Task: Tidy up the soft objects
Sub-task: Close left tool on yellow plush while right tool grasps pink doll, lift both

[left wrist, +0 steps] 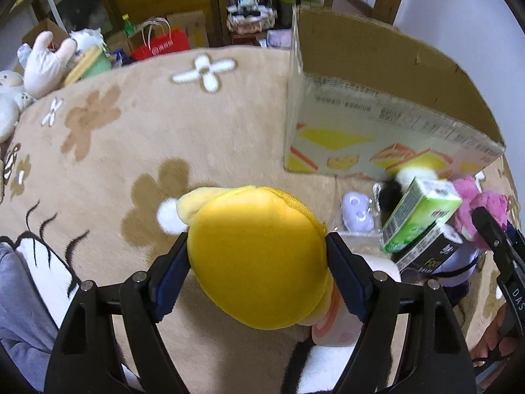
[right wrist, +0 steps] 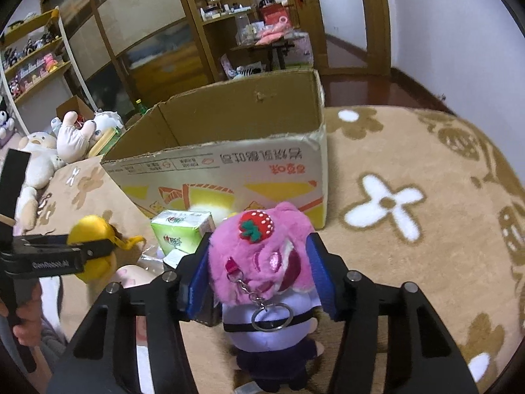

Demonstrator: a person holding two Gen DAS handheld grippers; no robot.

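Observation:
A round yellow plush (left wrist: 256,256) with a zipper and a white pom-pom is clamped between the blue pads of my left gripper (left wrist: 257,249), above the tan flower rug (left wrist: 164,138). In the right wrist view the same yellow plush (right wrist: 90,229) shows at the left. A pink-haired plush doll (right wrist: 262,256) with a strawberry clip, a lilac body and a key ring stands upright on the rug. My right gripper (right wrist: 259,275) has its pads against both sides of the doll's furry head. An open cardboard box (right wrist: 229,170) stands just behind.
A green carton (right wrist: 182,229) leans on a black box (left wrist: 430,249) in front of the cardboard box (left wrist: 377,75). A lilac item in a clear bag (left wrist: 357,215) and a pale pink plush (left wrist: 331,325) lie nearby. More plush toys (right wrist: 39,157) and shelves line the far left.

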